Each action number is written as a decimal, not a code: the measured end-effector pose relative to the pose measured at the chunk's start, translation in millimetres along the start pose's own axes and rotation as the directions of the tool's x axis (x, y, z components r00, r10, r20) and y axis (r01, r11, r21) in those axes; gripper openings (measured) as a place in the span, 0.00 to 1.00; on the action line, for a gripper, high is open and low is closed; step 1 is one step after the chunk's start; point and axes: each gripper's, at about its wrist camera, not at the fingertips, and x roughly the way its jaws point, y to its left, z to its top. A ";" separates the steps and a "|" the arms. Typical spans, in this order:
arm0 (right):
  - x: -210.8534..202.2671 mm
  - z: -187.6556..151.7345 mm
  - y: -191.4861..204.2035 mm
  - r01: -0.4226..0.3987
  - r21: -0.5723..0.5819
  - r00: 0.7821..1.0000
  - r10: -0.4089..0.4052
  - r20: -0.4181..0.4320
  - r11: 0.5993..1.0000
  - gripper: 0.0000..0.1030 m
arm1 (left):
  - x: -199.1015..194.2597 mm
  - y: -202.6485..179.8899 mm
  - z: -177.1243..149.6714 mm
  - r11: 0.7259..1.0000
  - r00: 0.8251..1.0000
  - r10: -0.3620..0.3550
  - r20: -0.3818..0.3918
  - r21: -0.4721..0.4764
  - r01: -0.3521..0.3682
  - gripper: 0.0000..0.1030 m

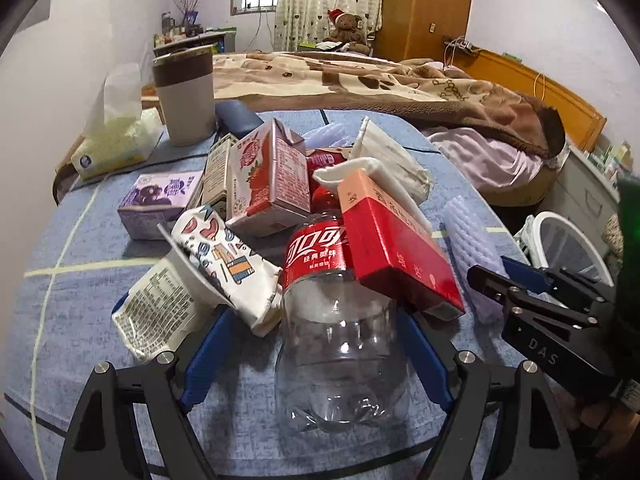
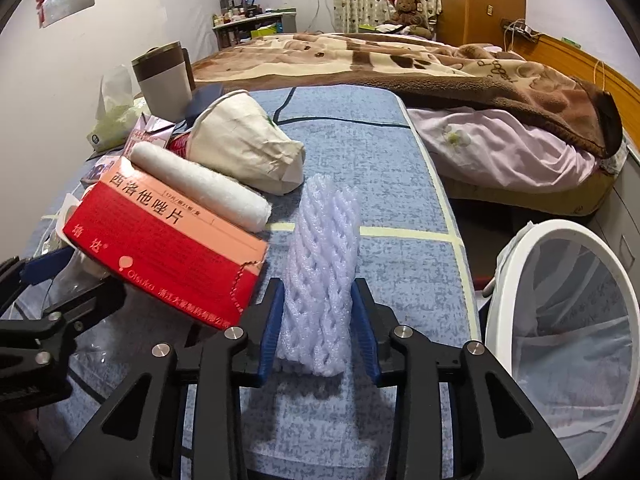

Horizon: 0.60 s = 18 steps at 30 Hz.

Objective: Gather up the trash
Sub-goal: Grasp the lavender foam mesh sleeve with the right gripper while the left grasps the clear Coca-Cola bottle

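Note:
A pile of trash lies on the blue-covered table (image 1: 68, 280). My left gripper (image 1: 316, 344) has its blue fingers on both sides of an empty Coca-Cola bottle (image 1: 340, 340) and is shut on it. A red medicine box (image 1: 396, 256) leans on the bottle. A crushed printed carton (image 1: 224, 264), a strawberry milk carton (image 1: 268, 176) and a purple carton (image 1: 160, 200) lie beside it. My right gripper (image 2: 318, 320) is shut on a white foam fruit net (image 2: 324, 268), also in the left wrist view (image 1: 472, 248). The red box (image 2: 168, 260) lies left of it.
A white waste bin (image 2: 560, 340) stands off the table's right edge. A grey and brown tumbler (image 1: 186, 92) and a tissue pack (image 1: 116, 144) stand at the far left. A crumpled paper cup (image 2: 244, 144) and a white roll (image 2: 200, 184) lie by the box. A bed is behind.

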 end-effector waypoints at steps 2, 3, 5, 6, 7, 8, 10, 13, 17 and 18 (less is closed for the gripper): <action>1.2 0.8 -1.4 -0.008 0.003 1.000 0.008 0.000 1.000 0.32 | 3.8 0.1 1.9 1.000 1.000 -0.006 -0.009 -0.012 0.006 0.81; 2.0 1.4 -2.4 -0.014 0.004 1.000 0.014 0.000 1.000 0.32 | 5.7 0.5 2.8 1.000 1.000 -0.009 -0.013 -0.018 0.009 0.81; 2.2 1.0 -4.2 -0.024 0.011 1.000 0.024 -0.001 1.000 0.31 | 9.8 0.2 4.4 1.000 1.000 -0.010 -0.023 -0.023 0.010 0.80; 1.8 1.1 -4.9 -0.028 0.013 1.000 0.028 0.001 1.000 0.29 | 11.5 -0.8 4.7 1.000 1.000 -0.014 -0.028 -0.023 0.013 0.75; 1.4 1.5 -5.7 -0.032 0.016 0.999 0.032 0.003 0.999 0.29 | 12.4 -1.8 4.7 1.000 0.999 -0.020 -0.033 -0.022 0.019 0.71; 1.2 2.0 -6.7 -0.037 0.018 0.999 0.036 0.004 0.999 0.28 | 12.7 -3.1 4.5 0.999 0.999 -0.028 -0.032 -0.020 0.027 0.63; 0.4 1.5 -6.4 -0.043 0.016 0.999 0.043 0.008 0.999 0.26 | 13.5 -4.9 4.3 0.999 0.999 -0.025 -0.032 -0.022 0.024 0.62; -0.4 0.4 -7.9 -0.062 0.028 0.998 0.062 0.010 0.998 0.25 | 9.5 -4.3 1.8 0.999 1.000 -0.018 -0.025 -0.033 0.017 0.62; -3.8 -2.8 -10.7 -0.092 0.043 0.996 0.091 0.012 0.995 0.23 | 0.2 0.8 -6.5 0.998 1.000 -0.011 -0.019 -0.060 0.010 0.61; -5.2 -4.0 -11.3 -0.097 0.048 0.995 0.096 0.014 0.994 0.23 | -2.5 1.5 -9.2 0.998 1.000 -0.007 -0.016 -0.062 0.006 0.61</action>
